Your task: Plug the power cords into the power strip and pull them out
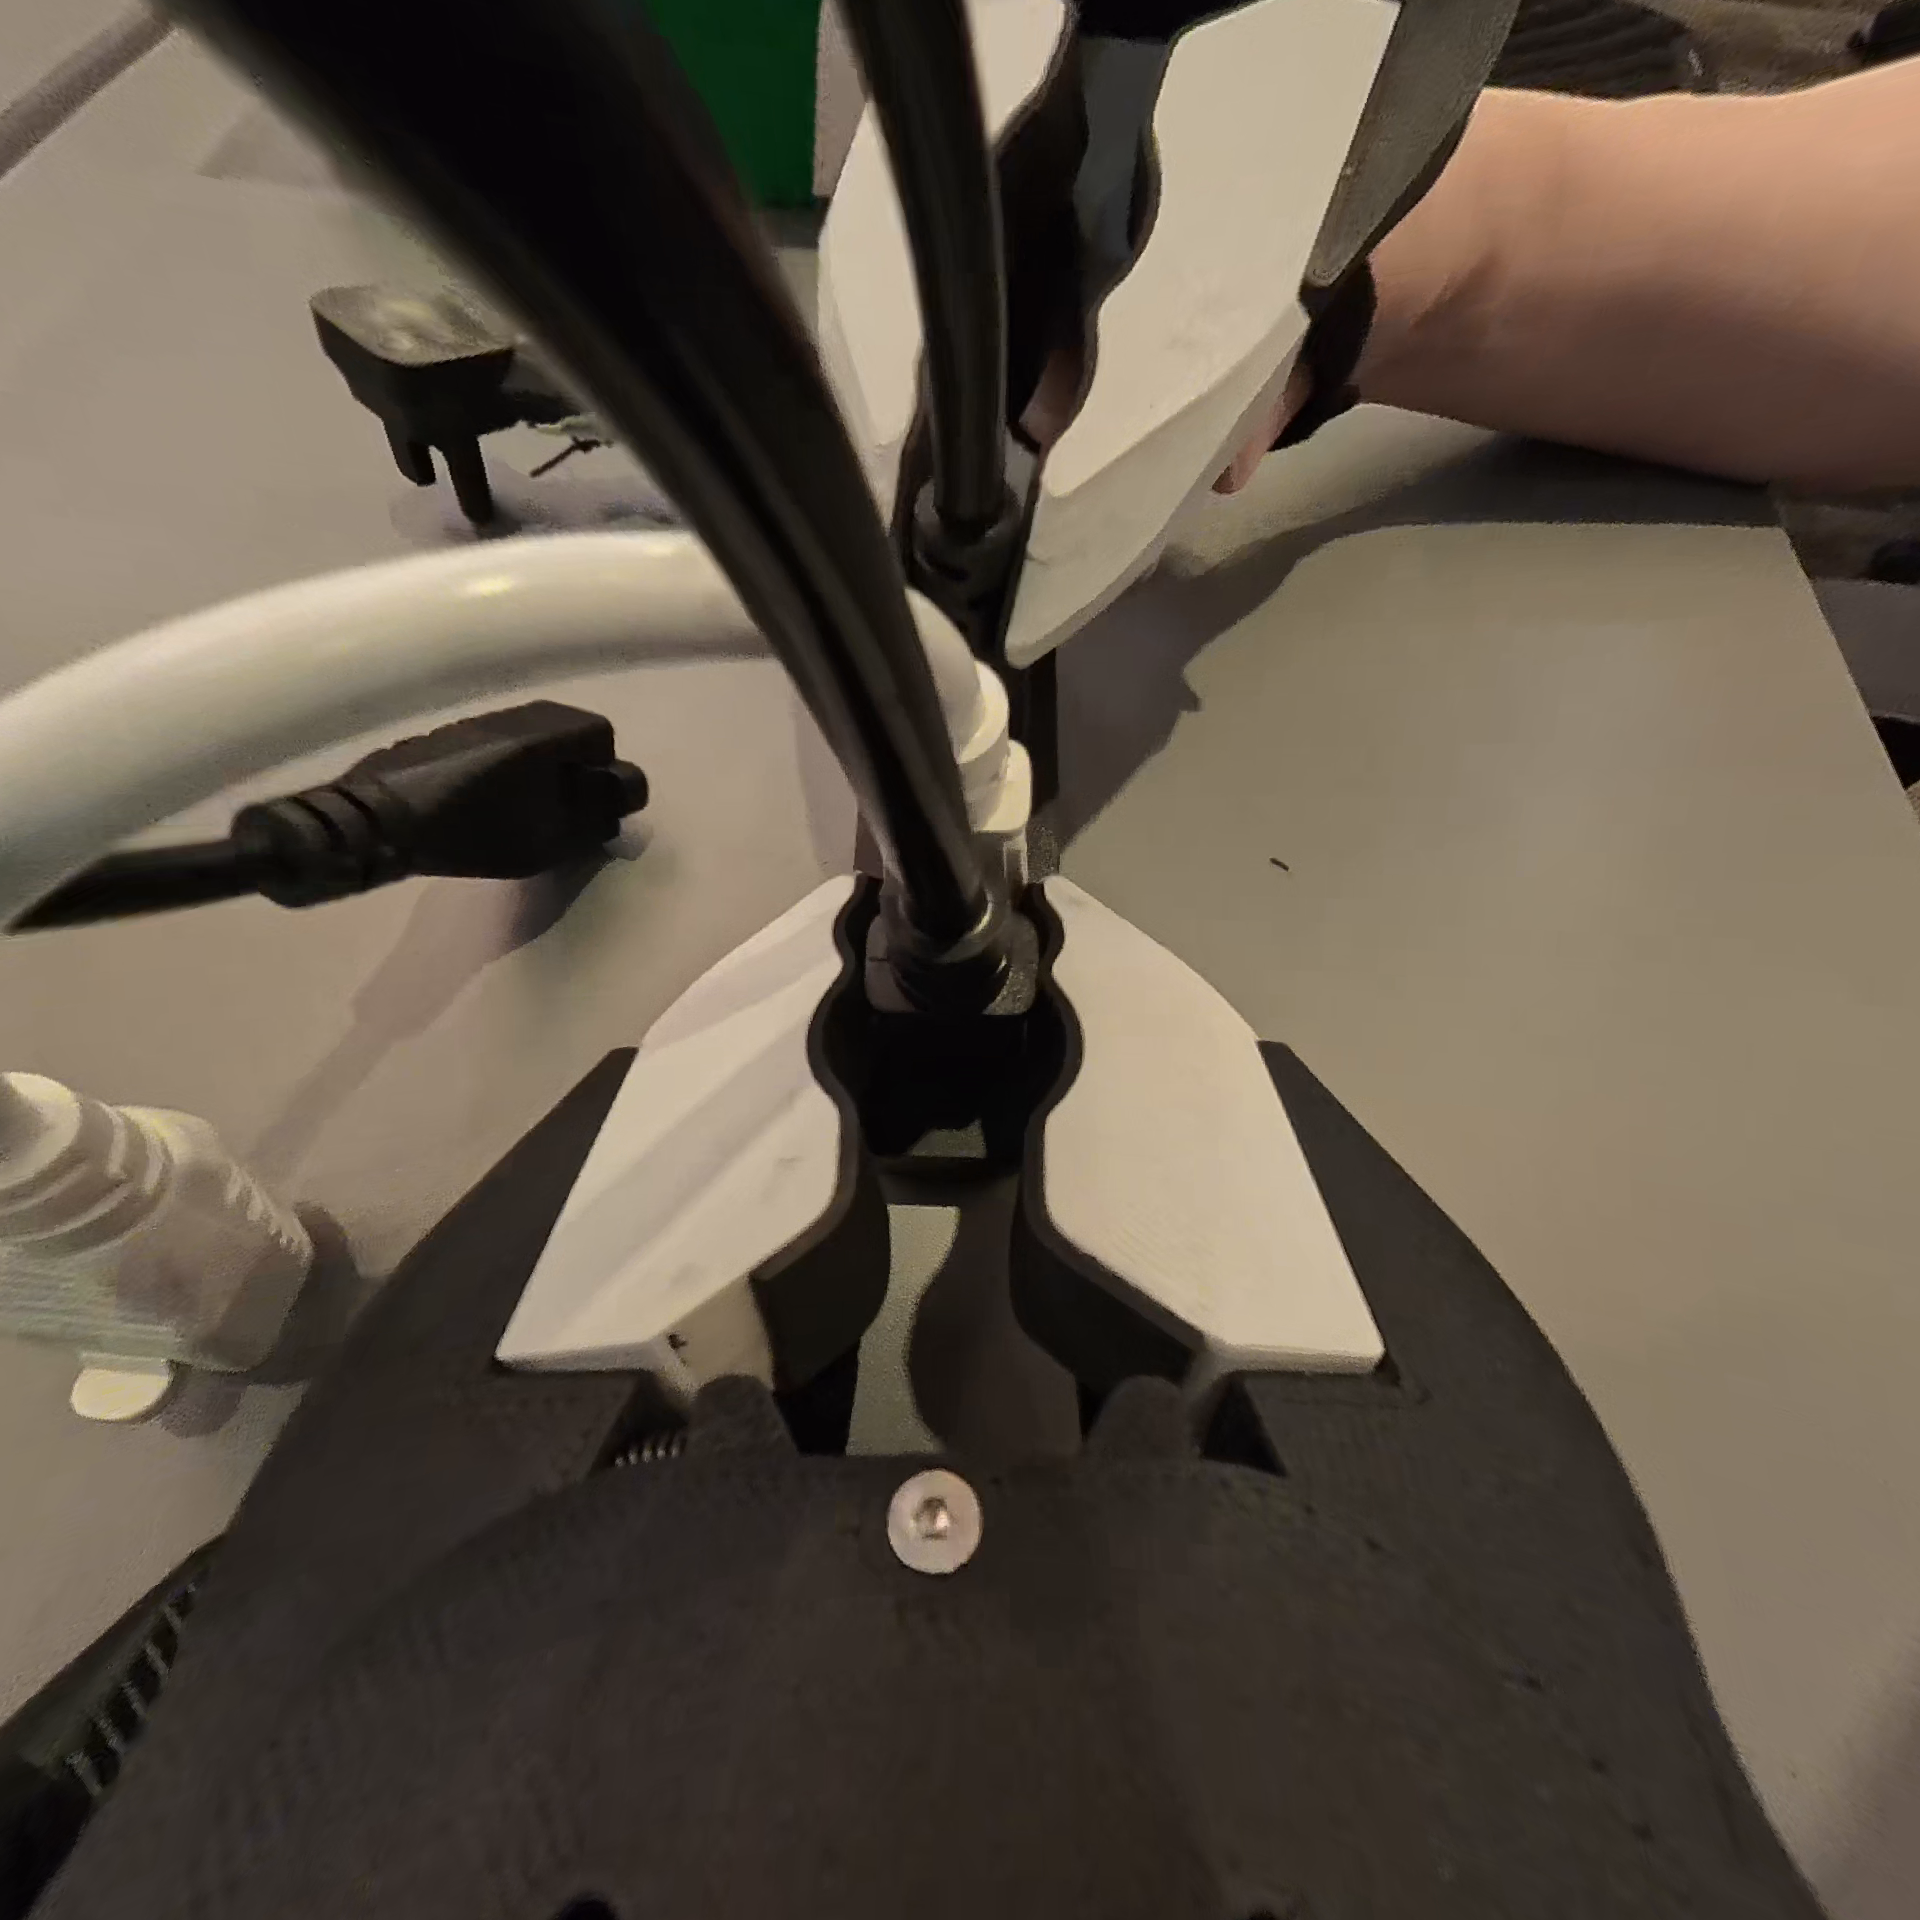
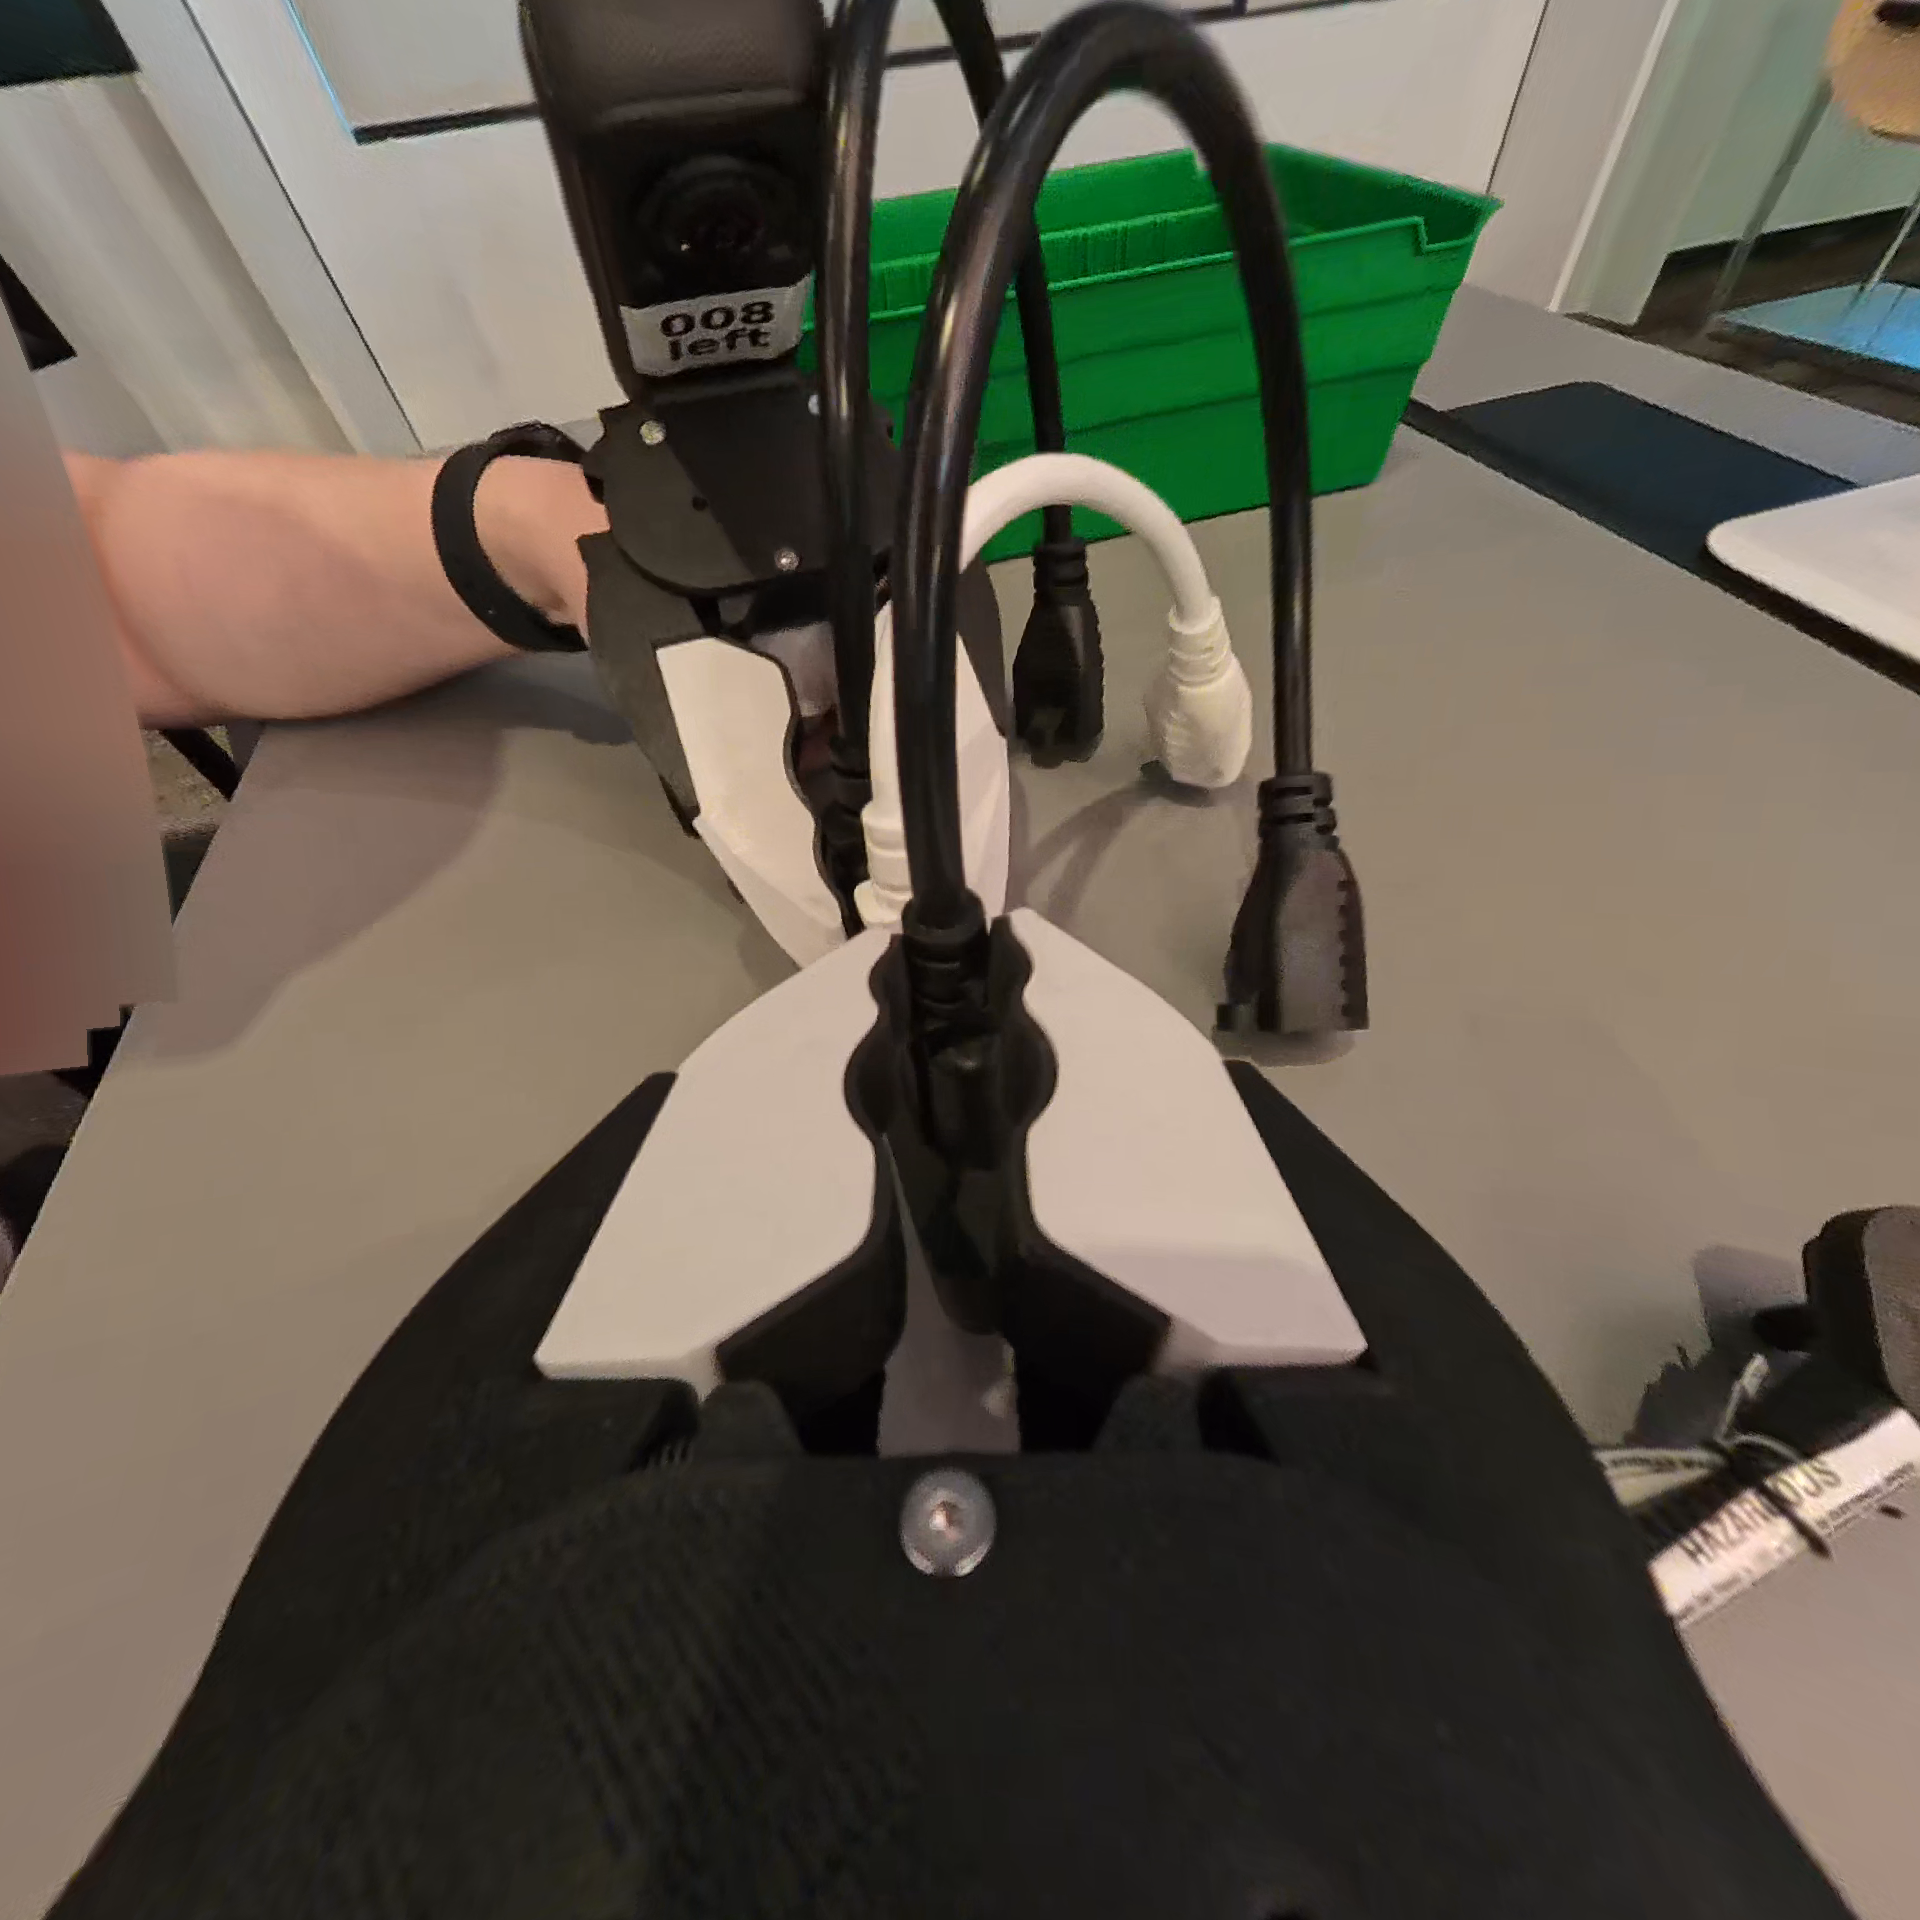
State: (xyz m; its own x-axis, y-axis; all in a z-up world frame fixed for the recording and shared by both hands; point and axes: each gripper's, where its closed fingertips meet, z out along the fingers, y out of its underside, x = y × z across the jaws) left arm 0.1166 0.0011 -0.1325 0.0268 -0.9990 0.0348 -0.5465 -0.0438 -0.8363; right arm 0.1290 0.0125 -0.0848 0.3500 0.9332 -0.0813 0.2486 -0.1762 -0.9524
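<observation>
Two grippers clamp two black plugs at frame centre.
Left gripper [image 1: 951,940] and right gripper [image 2: 951,997] each pinch one; one white cord [image 2: 1049,499] arches between, three sockets resting beyond.

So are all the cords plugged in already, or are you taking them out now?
I can't tell which way it's going. In hand: the left gripper is shut on one black plug and the right gripper on another black plug. A white cord stands between them, seemingly plugged in. The power strip itself is hidden. Left: every cord must end up pulled out.
</observation>
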